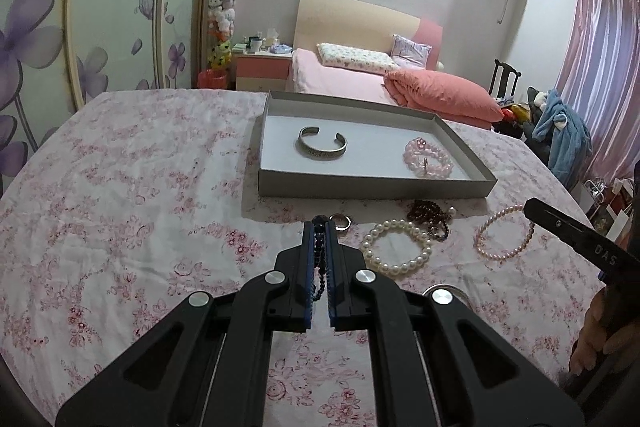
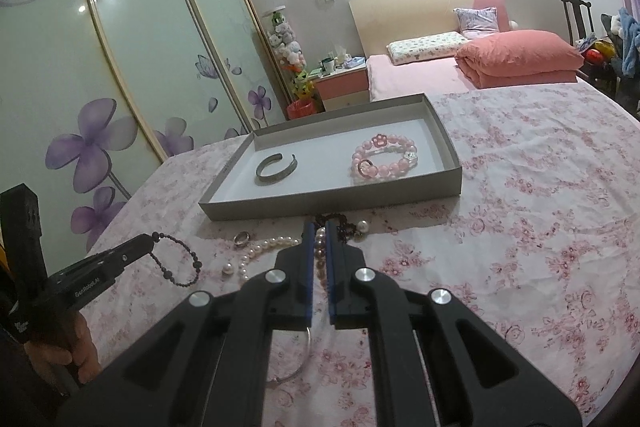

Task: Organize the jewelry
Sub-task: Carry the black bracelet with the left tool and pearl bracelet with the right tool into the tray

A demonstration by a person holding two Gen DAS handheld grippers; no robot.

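the floral tablecloth [image 1: 120,187] carries a shallow grey tray [image 1: 360,183] that already holds a silver cuff [image 1: 322,145] and a pink bead bracelet [image 1: 428,157]. in front of the tray lie a white pearl bracelet [image 1: 396,247], a dark bead heap [image 1: 430,221] and a small ring [image 1: 342,222].

the left gripper [image 1: 319,227] is clamped on a black bead bracelet [image 2: 178,259], which dangles free. the right gripper [image 2: 319,227] is clamped on a pinkish pearl bracelet [image 1: 504,235].

risks: either hanging loop could catch the tray's near wall and drag the light tray, or slip from a thin pinch. the two grippers sit close and could collide.
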